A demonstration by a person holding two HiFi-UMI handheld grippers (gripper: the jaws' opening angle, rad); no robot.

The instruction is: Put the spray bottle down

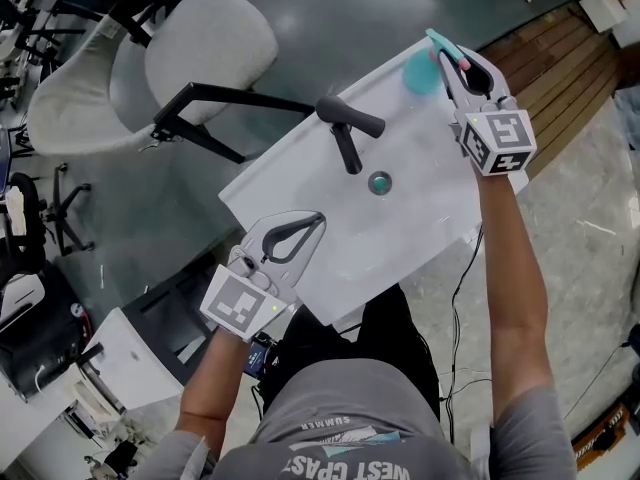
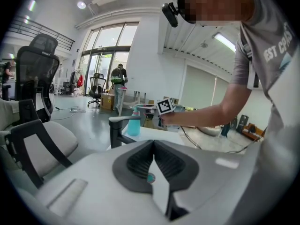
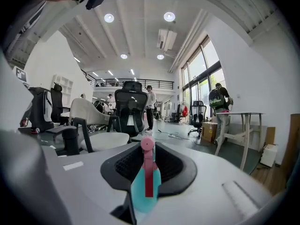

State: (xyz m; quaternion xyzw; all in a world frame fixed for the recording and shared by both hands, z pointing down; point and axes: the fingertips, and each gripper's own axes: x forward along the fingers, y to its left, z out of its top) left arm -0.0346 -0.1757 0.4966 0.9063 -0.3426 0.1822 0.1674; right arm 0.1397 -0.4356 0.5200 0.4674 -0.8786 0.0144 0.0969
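Teal spray bottle [image 1: 420,73] clamped, partly hidden by right gripper [image 1: 437,40].

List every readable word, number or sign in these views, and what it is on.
"SUMMER": shirt, head view.
"WEST C?AS": same shirt, upside down at the picture's bottom edge; one letter unclear, the end cut off.
"EST C": same shirt, left gripper view; the rest cut off.
Marker cubes: square patterns only, no letters.
Bottle: no label shows.

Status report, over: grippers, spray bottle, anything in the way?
Right gripper shut on spray bottle, at far corner of sink. Left gripper shut, empty, near edge. Faucet apart from bottle.
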